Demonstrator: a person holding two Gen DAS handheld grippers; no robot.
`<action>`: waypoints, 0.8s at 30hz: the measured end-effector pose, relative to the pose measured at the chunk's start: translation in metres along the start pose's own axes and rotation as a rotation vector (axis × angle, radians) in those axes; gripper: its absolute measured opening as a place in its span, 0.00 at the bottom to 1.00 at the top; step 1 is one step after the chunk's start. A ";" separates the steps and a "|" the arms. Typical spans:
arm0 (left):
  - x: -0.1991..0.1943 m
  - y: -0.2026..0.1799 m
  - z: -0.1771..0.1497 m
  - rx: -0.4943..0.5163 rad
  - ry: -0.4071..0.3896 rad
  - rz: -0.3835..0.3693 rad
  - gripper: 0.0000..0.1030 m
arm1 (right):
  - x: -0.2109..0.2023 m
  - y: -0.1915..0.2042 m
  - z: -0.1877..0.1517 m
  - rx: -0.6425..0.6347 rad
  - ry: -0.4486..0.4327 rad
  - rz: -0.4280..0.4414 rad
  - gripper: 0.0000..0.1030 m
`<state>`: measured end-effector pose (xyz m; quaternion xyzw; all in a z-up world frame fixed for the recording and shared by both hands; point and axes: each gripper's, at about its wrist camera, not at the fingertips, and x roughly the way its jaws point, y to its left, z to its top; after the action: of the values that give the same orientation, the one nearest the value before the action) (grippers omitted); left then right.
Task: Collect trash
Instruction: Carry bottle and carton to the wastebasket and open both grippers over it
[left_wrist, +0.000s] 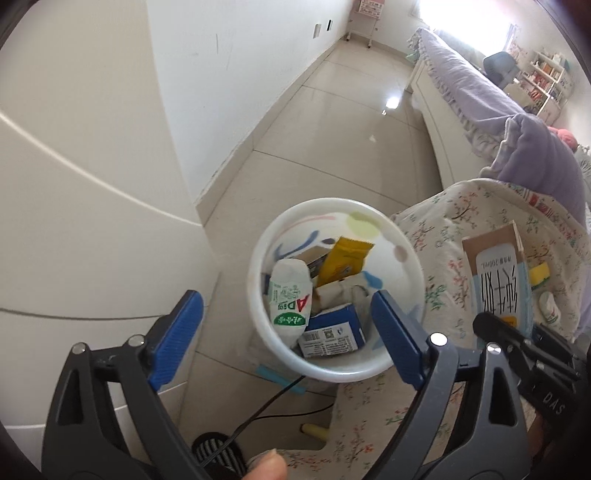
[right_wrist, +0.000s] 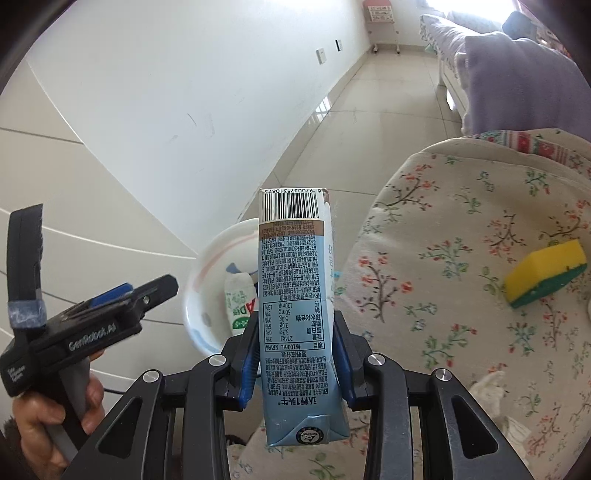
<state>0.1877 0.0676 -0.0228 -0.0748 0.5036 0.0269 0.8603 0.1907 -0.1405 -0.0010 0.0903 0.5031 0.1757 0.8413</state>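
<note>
- R gripper (right_wrist: 295, 363) was clamped on a milk carton (right_wrist: 295, 295), blue pads (right_wrist: 249, 365) pressed to both its sides; carton stood roughly upright, barcode end away from the camera.
- Carton hung near the bin (right_wrist: 207, 291), over the edge of the floral bedspread (right_wrist: 461, 258), partly covering the bin's right rim in R view.
- In L view the same carton (left_wrist: 496, 273) showed right of the bin (left_wrist: 258, 280), above the bedspread (left_wrist: 436, 236), w/ R gripper's dark nose (left_wrist: 517, 339) just below it.
- L gripper (left_wrist: 291, 336) was spread wide, holding nothing; its right finger (left_wrist: 397, 332) overlapped the bin's near rim, left finger (left_wrist: 175, 336) sat outside the bin to the left. Contact w/ the rim: can't tell.
- Bin stood on the tile floor (left_wrist: 332, 147), tight against the bedspread.
- Inside the bin: white AD bottle (left_wrist: 290, 295), yellow packet (left_wrist: 345, 260), blue-white box (left_wrist: 332, 332), some crumpled paper.
- Sponge (right_wrist: 546, 273), yellow over green, lay on the bedspread well right of the bin.
- Crumpled tissue (right_wrist: 491, 387) lay on the bedspread, near side of the sponge.
- Small white bottle (left_wrist: 549, 308) lay on the bedspread beyond the carton from the bin.
</note>
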 end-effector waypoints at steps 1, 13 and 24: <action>0.000 0.002 -0.001 0.005 0.000 0.012 0.91 | 0.004 0.003 0.001 0.001 0.003 0.005 0.35; -0.010 0.030 -0.009 0.005 -0.003 0.061 0.92 | 0.037 0.019 0.006 0.019 0.004 0.085 0.37; -0.012 0.029 -0.011 0.007 -0.001 0.048 0.92 | 0.023 0.005 0.008 0.046 -0.031 0.034 0.71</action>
<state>0.1687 0.0944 -0.0207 -0.0597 0.5051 0.0461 0.8598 0.2071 -0.1272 -0.0143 0.1207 0.4924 0.1768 0.8436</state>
